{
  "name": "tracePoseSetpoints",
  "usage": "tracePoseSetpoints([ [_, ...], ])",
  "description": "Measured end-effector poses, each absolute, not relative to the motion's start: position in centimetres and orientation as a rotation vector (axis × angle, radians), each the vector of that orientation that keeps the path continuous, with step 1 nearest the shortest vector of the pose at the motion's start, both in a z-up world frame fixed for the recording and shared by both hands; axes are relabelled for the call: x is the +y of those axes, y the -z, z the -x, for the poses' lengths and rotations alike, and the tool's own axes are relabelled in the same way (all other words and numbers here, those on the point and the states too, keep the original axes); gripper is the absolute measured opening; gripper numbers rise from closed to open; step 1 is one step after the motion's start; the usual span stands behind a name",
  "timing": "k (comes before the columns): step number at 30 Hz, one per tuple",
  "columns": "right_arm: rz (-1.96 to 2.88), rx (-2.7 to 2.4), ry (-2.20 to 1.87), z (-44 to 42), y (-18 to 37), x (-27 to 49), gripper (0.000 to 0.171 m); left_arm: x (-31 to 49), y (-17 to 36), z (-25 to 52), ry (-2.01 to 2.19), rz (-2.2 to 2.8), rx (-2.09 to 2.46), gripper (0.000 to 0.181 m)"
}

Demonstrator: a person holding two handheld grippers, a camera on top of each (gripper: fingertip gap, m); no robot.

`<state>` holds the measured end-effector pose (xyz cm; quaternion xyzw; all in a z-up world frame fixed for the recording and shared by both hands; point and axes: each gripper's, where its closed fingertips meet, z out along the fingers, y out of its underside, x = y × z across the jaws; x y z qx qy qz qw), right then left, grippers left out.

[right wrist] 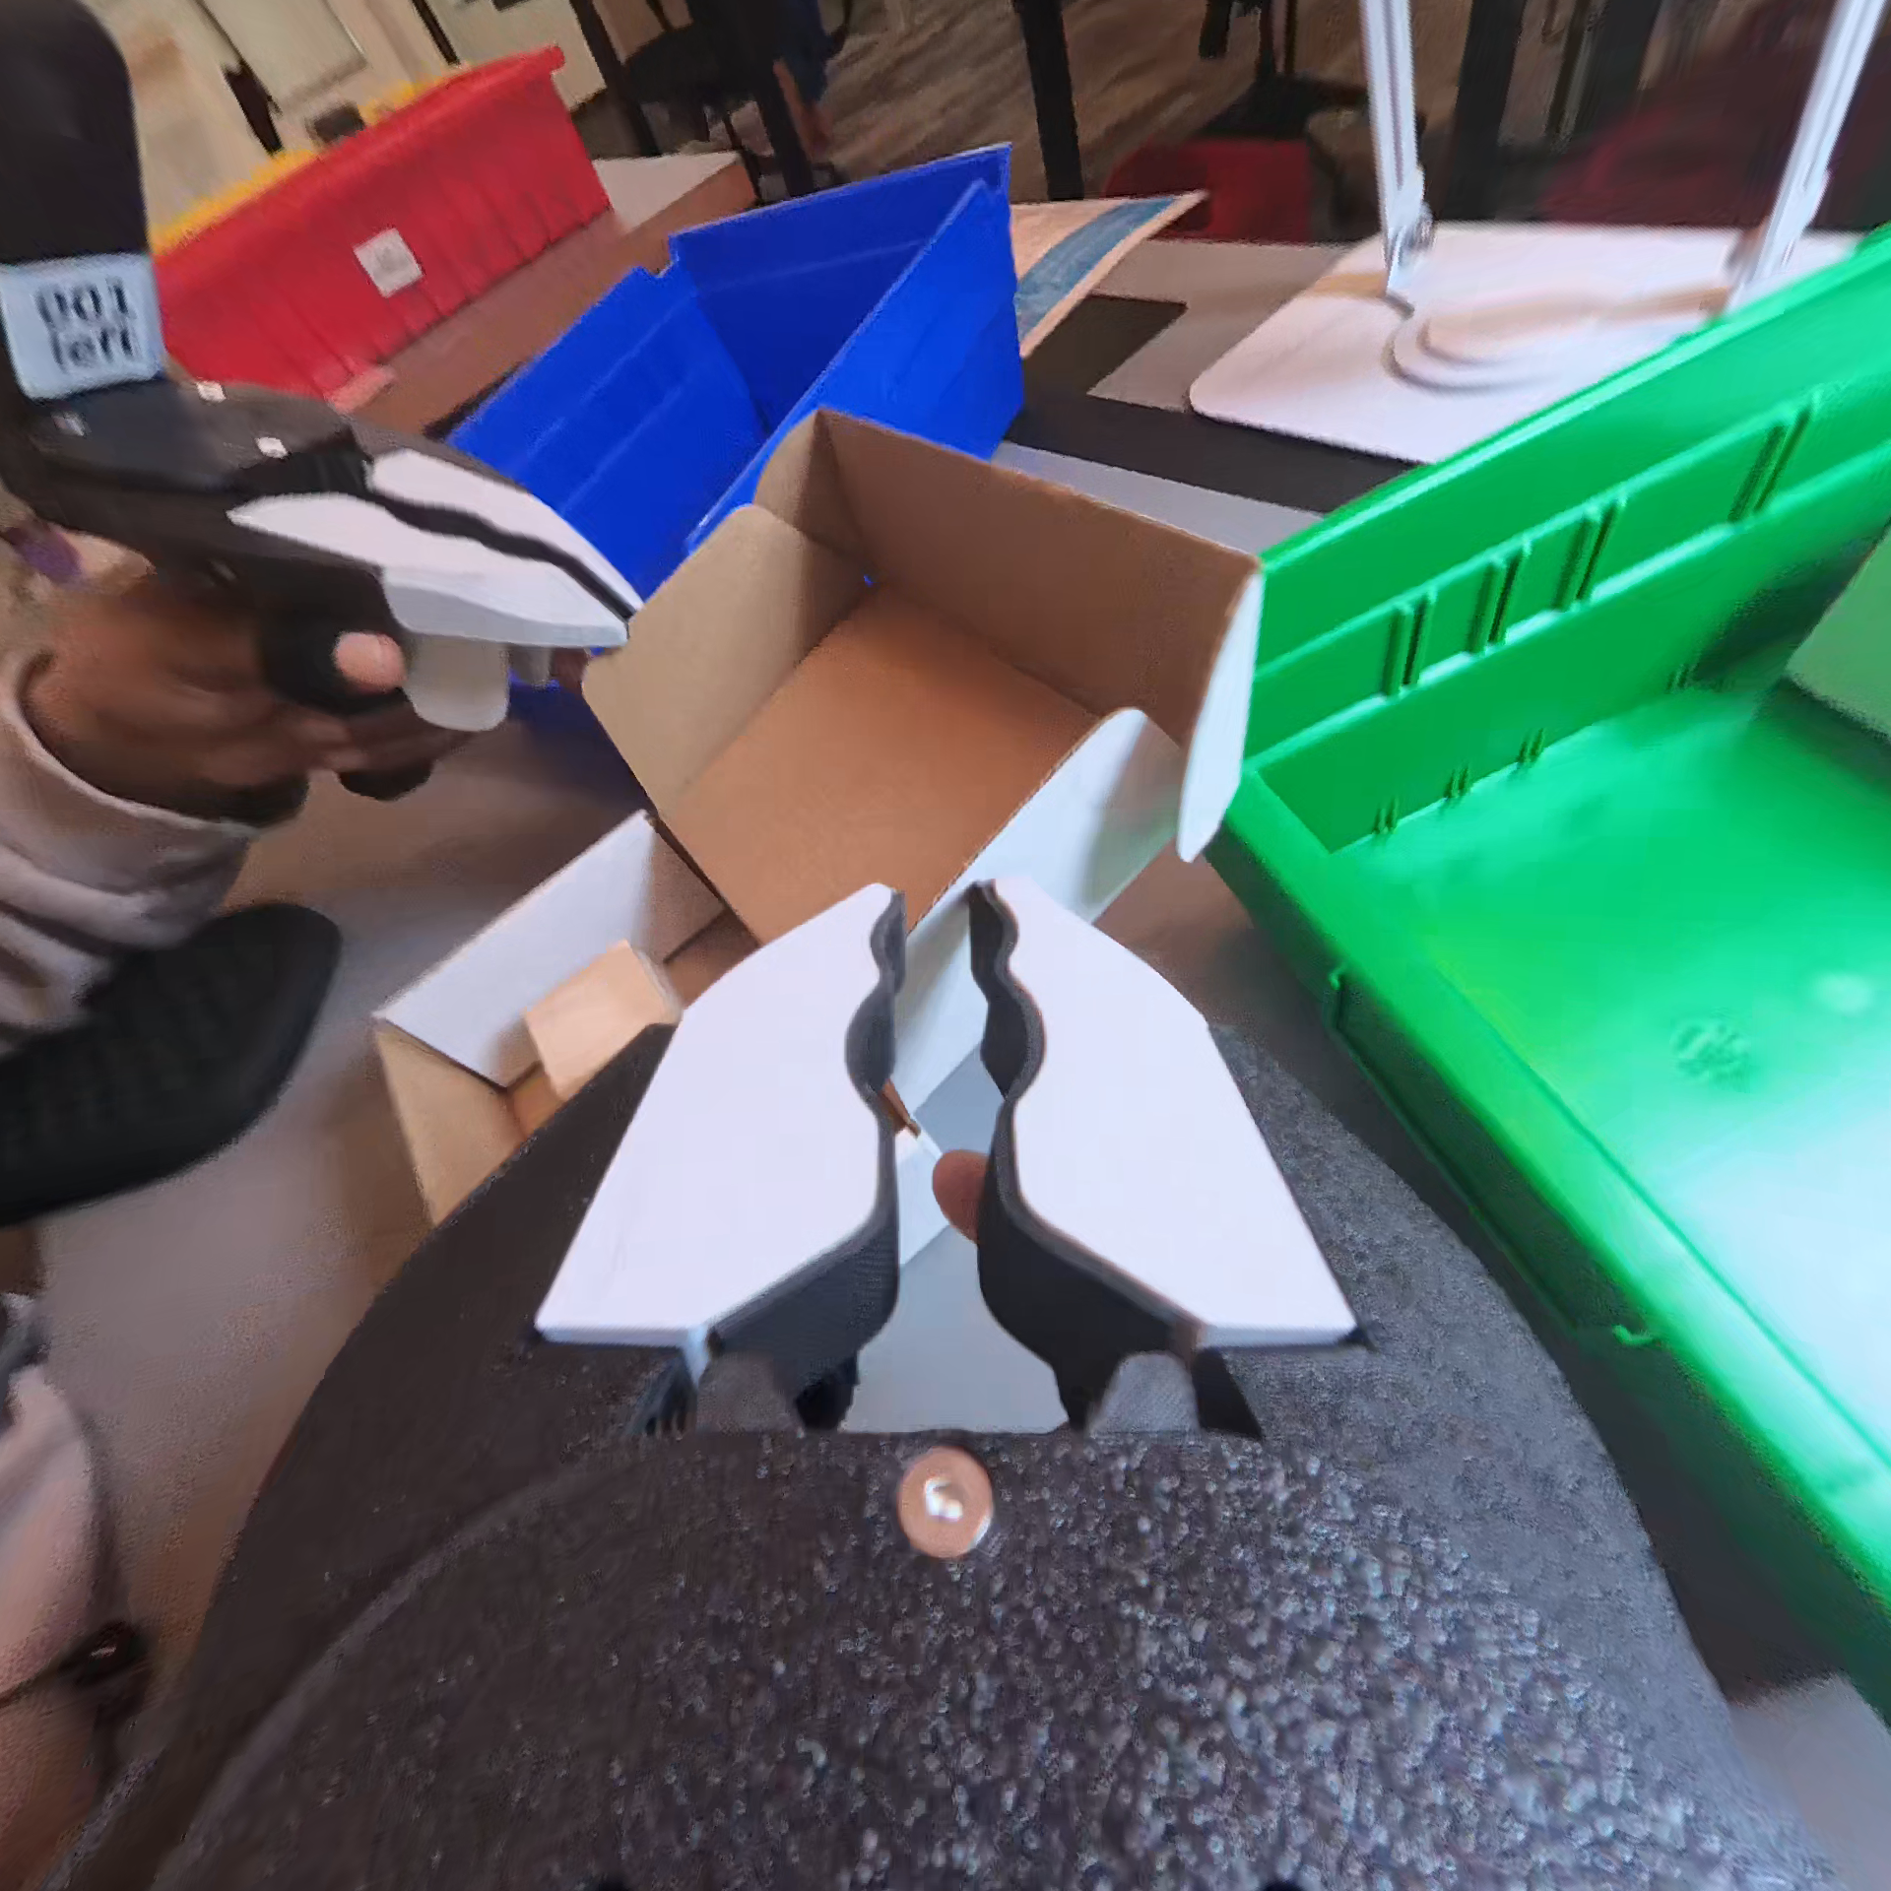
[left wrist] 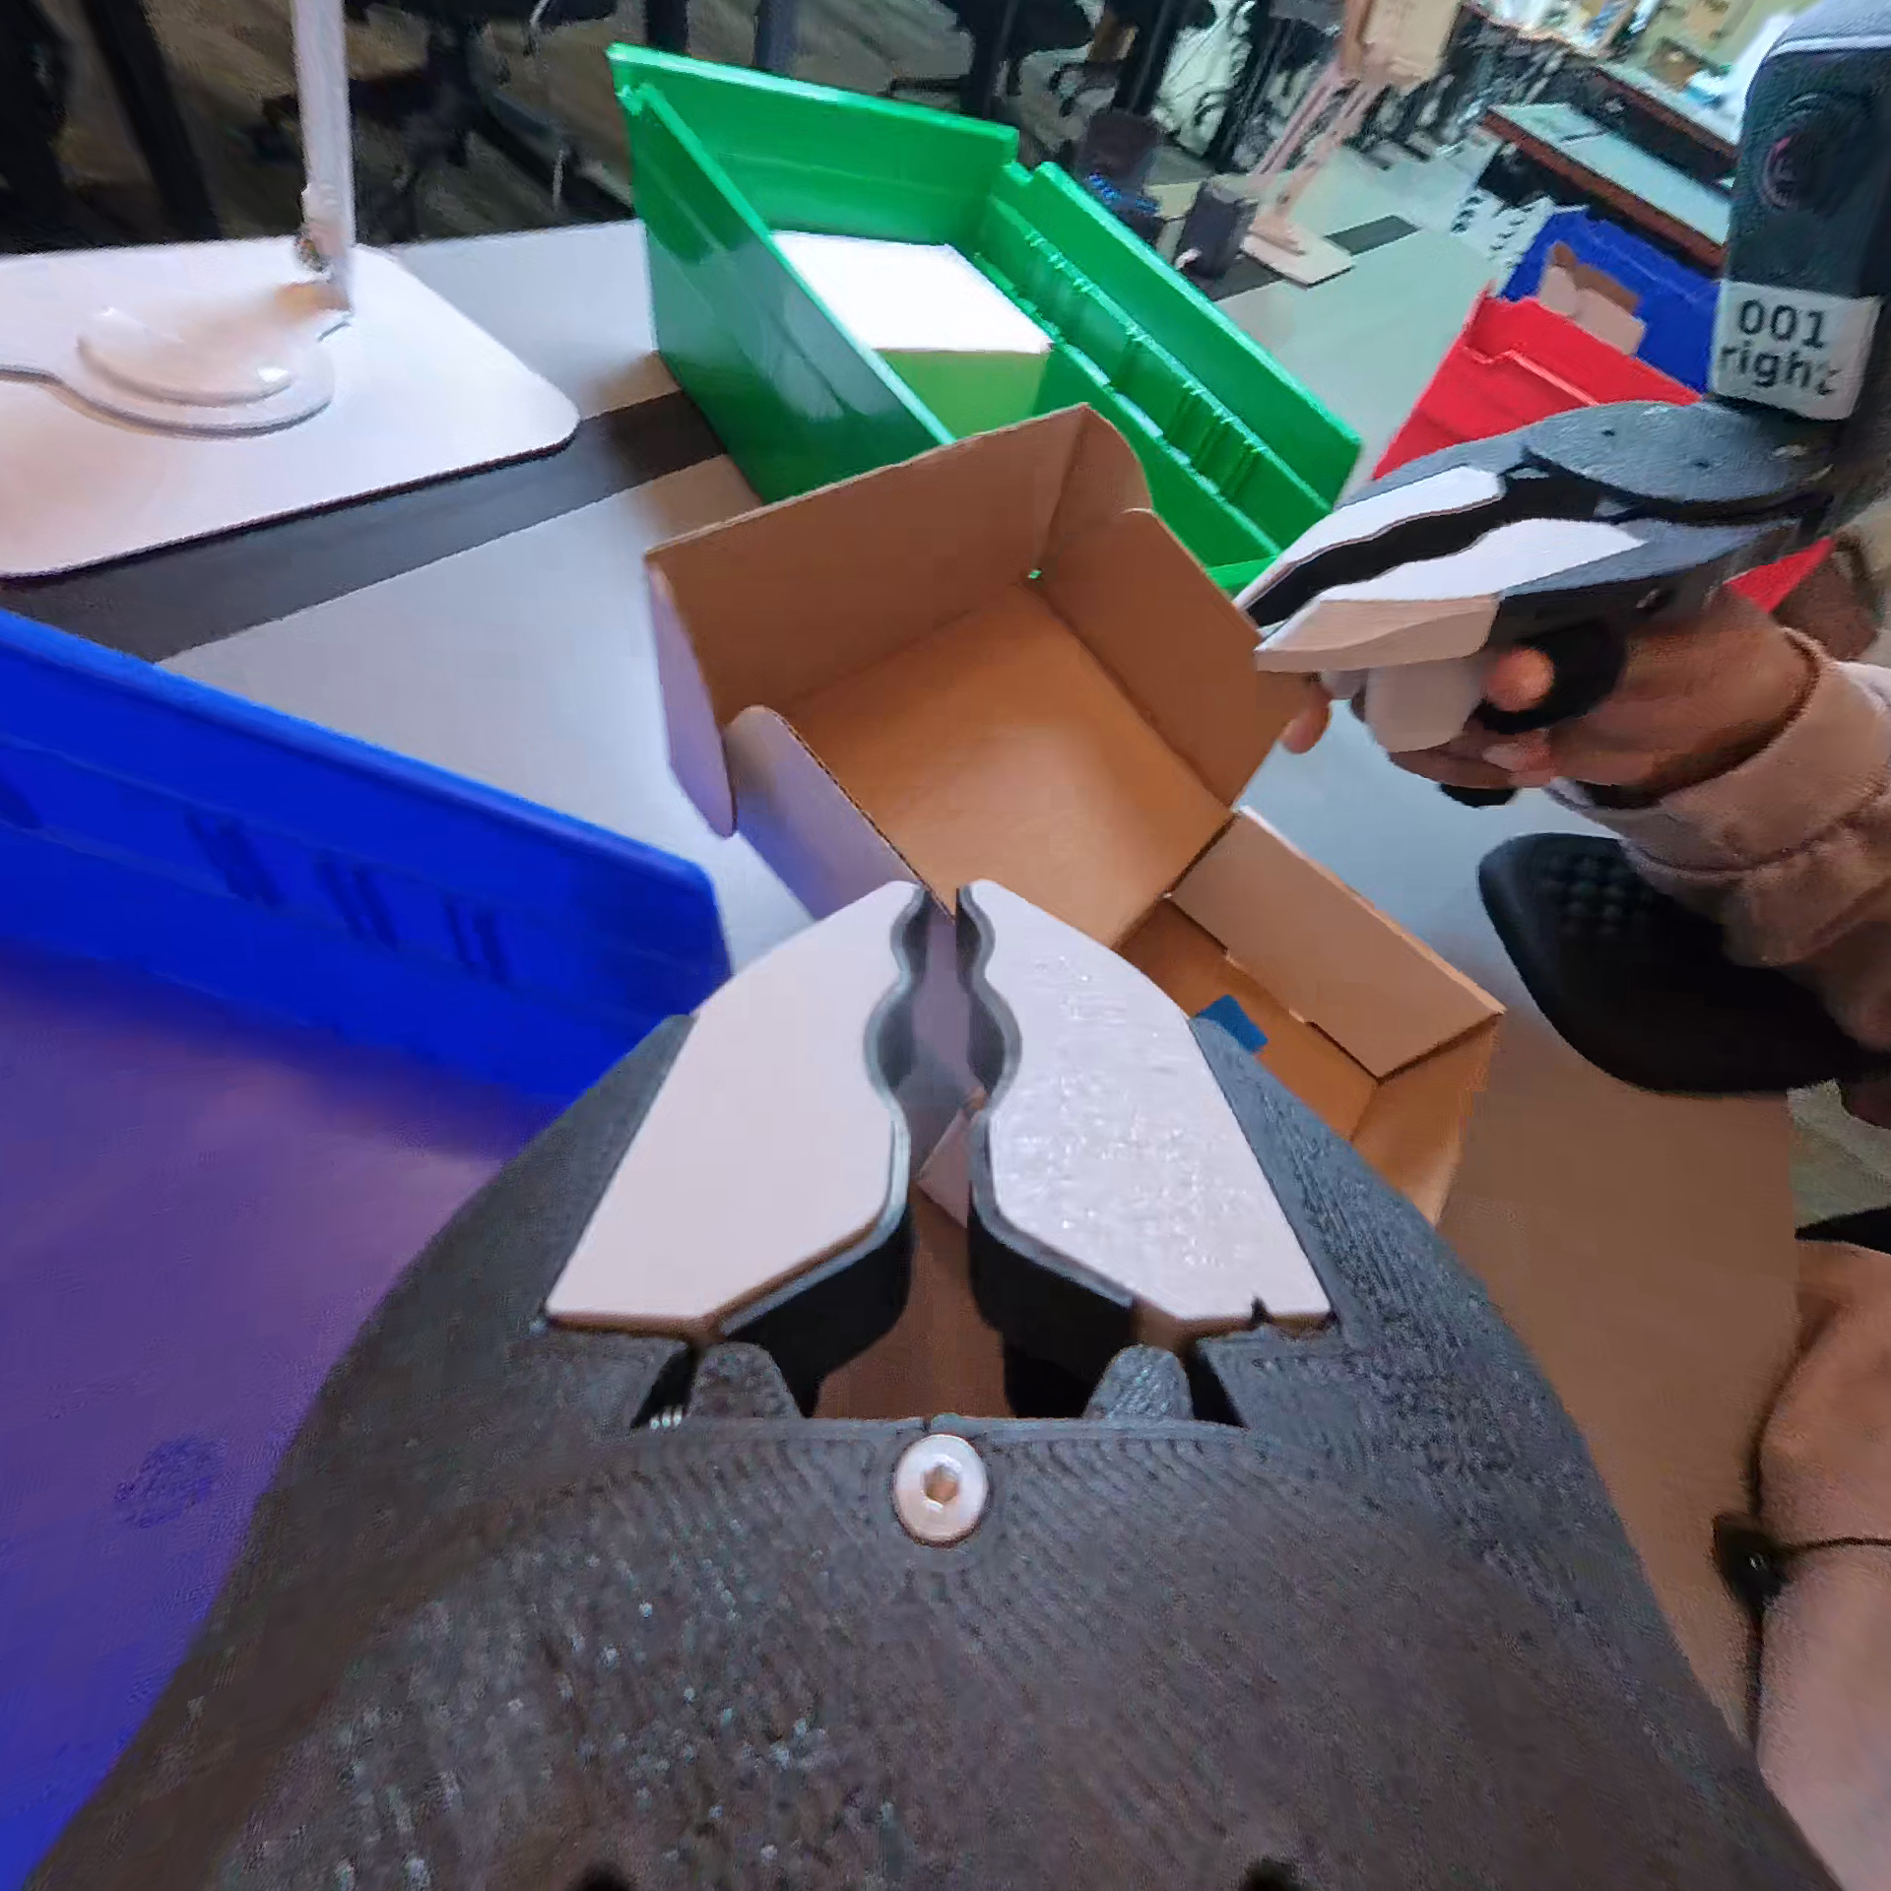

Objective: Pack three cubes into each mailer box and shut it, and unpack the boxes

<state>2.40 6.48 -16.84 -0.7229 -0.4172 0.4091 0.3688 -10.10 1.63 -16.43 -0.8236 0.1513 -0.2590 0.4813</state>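
Apparently mid-closing, the left gripper point(left wrist: 941, 900) and right gripper point(right wrist: 936, 900), both nearly shut, pinch the side flaps of the open mailer box point(left wrist: 982, 737) between the bins, so folding its lid down comes next.

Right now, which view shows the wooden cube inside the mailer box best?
The right wrist view: the wooden cube shows pale and unobstructed in the mailer box tray, beside the right gripper. In the left wrist view the left gripper covers that tray; no cube visible.
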Motion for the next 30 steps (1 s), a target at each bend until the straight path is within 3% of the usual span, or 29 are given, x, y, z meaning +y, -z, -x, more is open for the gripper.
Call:
tracePoseSetpoints([
  [2, 1.713, -1.167, -0.934, -2.2, 16.3, 5.4, 0.011, 0.7, 16.1, 9.1, 0.616, 1.955, 0.445, 0.004],
  [6, 1.511, -1.262, -0.735, -3.4, 15.9, 3.6, 0.011, -1.1, 15.6, 9.2, 0.513, 1.907, 0.514, 0.003],
  [24, 1.347, -1.47, -0.696, -6.0, 19.1, -0.8, 0.004, -7.0, 20.3, 6.9, 0.432, 1.941, 0.855, 0.004],
  [30, 1.398, -1.559, -0.819, -6.6, 19.7, -1.6, 0.006, -8.2, 20.2, 6.8, 0.413, 1.898, 0.994, 0.014],
])
